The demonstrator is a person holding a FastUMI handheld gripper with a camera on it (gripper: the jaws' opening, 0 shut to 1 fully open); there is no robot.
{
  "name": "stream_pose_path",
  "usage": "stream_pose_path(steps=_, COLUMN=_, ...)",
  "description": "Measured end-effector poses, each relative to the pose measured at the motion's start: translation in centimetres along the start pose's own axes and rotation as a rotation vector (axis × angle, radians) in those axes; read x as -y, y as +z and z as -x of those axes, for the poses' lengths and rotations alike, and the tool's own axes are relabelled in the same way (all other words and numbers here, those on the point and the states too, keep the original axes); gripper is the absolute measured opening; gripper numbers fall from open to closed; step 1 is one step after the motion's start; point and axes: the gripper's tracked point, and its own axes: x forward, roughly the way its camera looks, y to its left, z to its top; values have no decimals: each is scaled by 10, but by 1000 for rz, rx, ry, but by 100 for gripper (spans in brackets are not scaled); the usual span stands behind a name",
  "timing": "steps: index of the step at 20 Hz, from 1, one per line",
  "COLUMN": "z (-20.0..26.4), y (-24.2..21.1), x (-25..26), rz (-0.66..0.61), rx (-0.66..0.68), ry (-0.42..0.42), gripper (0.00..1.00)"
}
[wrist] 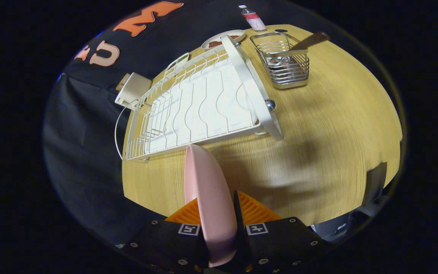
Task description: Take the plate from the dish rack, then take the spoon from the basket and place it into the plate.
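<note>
Gripping the pink plate [207,190] edge-on between clamped fingers [219,207], clear of the dish rack [200,102], the job next calls for laying it flat on the tabletop [337,125].

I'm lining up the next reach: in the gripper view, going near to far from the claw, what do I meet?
Claw shut on the pink plate → white dish rack → wire basket holding the spoon → water bottle.

Pink plate [207,190] stands on edge in the gripper [219,213]; spoon [299,47] leans in wire basket [283,62].
</note>
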Motion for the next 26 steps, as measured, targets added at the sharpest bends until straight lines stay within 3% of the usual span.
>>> stream_pose_path(steps=4, z=-13, y=2, x=10, rz=-28, rx=27, ry=-19, gripper=34)
stream_pose_path(steps=12, z=-16, y=24, x=43, rz=103, rx=100, ry=-211, gripper=65)
stream_pose_path(steps=15, z=-6, y=35, x=43, rz=72, rx=142, ry=-198, gripper=75)
stream_pose_path(steps=21, z=38, y=81, x=67, rz=73, rx=315, ry=-271, gripper=87)
stream_pose_path(steps=26, z=76, y=135, x=81, rz=77, rx=516, ry=-294, gripper=90)
